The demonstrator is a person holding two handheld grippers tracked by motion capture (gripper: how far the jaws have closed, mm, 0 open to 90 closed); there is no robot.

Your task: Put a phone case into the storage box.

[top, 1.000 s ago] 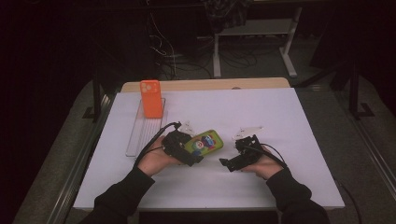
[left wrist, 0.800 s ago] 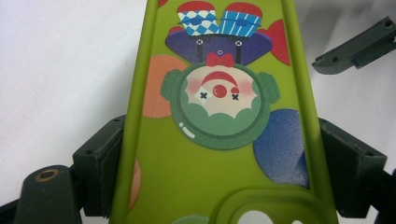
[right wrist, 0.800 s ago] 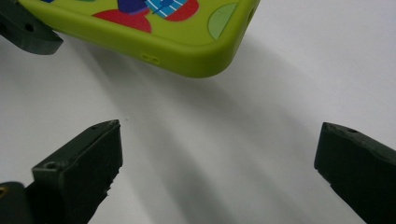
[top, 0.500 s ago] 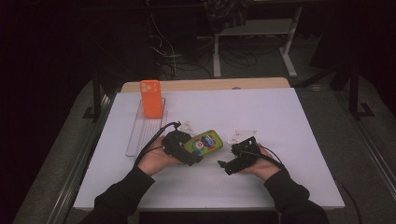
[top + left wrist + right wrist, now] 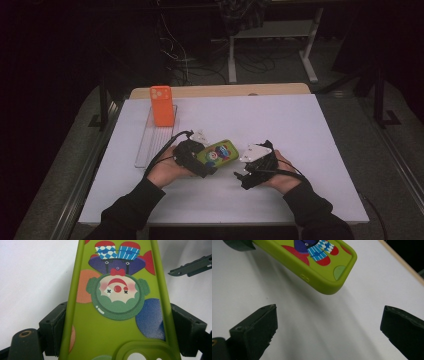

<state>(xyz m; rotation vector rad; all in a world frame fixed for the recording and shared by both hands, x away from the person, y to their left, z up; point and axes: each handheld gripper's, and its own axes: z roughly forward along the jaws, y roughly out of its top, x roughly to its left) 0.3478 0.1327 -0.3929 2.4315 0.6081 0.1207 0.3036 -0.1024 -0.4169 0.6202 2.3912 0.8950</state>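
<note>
The left gripper (image 5: pixel 200 161) pinches the green case (image 5: pixel 218 153) at frame centre. The right gripper (image 5: pixel 248 170), spread wide, sits just right of it, apparently not touching it.

No words to read

The green phone case (image 5: pixel 117 302) has a clown picture on it, but no letters or numbers show anywhere.

Green phone case (image 5: pixel 117 322) matt rubbery plastic; table (image 5: pixel 300 130) smooth white.
</note>
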